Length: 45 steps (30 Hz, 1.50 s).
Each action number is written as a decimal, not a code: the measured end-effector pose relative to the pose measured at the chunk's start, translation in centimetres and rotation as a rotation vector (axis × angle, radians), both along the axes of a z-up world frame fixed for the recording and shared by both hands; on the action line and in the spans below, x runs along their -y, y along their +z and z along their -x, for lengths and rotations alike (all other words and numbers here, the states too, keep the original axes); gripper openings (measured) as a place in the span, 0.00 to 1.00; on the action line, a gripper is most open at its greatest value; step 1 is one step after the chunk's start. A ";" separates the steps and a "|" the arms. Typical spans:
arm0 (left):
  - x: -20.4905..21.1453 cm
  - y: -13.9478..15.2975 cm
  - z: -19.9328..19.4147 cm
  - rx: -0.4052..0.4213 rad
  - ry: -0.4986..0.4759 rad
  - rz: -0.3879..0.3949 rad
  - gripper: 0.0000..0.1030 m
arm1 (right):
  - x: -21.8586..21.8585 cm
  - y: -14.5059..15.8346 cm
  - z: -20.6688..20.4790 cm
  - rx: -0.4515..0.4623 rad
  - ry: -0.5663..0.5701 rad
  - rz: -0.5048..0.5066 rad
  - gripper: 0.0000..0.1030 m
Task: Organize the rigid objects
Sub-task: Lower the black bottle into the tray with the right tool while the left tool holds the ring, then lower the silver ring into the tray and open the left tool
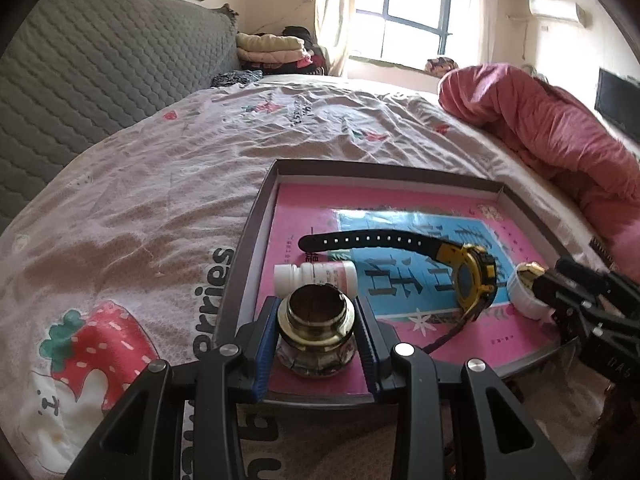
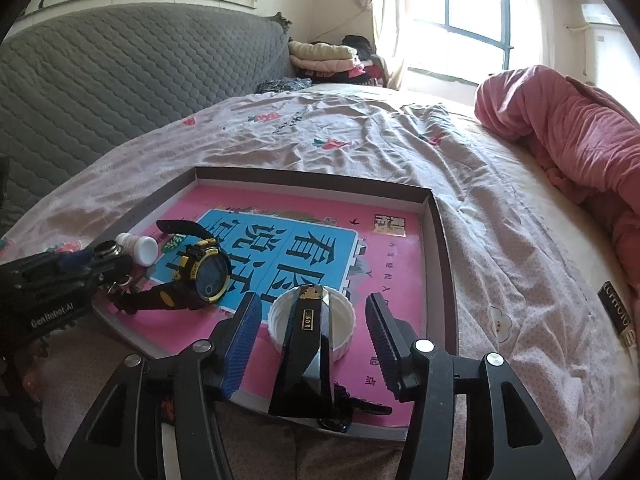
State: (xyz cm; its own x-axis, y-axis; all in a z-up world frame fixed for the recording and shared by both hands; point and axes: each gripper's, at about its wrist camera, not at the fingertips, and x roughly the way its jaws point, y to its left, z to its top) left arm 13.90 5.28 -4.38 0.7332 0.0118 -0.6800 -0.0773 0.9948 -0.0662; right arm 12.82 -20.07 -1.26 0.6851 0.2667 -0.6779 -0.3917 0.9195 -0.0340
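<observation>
A shallow box lid [image 1: 248, 236] [image 2: 444, 256] lies on the bed, lined with a pink and blue book [image 1: 400, 240] [image 2: 280, 248]. In it lie a yellow-black watch [image 1: 476, 276] [image 2: 204, 272] and a white pill bottle [image 1: 316, 276] [image 2: 140, 246]. My left gripper [image 1: 318, 344] [image 2: 102, 266] is shut on a glass jar with a brass neck [image 1: 316, 328] at the tray's near left. My right gripper [image 2: 314, 340] [image 1: 548, 280] is open around a black faceted object [image 2: 306, 360] that leans into a white ribbed cap [image 2: 344, 320] [image 1: 524, 292].
The tray rests on a strawberry-print bedsheet [image 1: 140, 208] [image 2: 500, 208]. A rolled pink quilt [image 1: 560, 128] [image 2: 560, 120] lies at the right. A grey quilted headboard [image 1: 100, 64] stands at the left. Folded clothes [image 1: 272, 46] are stacked near the window.
</observation>
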 end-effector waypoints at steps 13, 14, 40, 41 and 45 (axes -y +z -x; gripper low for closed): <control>0.5 -0.2 -0.2 -0.021 -0.013 -0.032 0.36 | 1.0 -0.1 -0.4 -0.012 -0.047 -0.023 0.60; 0.6 -0.2 -0.2 -0.022 -0.014 -0.034 0.36 | 1.1 -0.1 -0.5 -0.013 -0.048 -0.024 0.60; 1.0 -0.1 -0.2 -0.015 -0.034 -0.024 0.44 | 0.9 -0.3 -0.5 -0.010 -0.045 -0.017 0.68; 1.0 0.0 -0.1 -0.015 -0.035 -0.021 0.44 | 0.9 -0.3 -0.4 -0.008 -0.045 -0.016 0.68; 1.0 0.1 0.0 -0.012 -0.040 -0.015 0.46 | 0.9 -0.2 -0.4 -0.001 -0.042 -0.015 0.69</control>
State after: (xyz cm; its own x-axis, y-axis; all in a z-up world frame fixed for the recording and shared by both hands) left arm 13.89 4.28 -4.32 0.7248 -0.0073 -0.6889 -0.0384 0.9980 -0.0510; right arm 13.17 -20.93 -1.44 0.6948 0.2481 -0.6751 -0.3531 0.9354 -0.0197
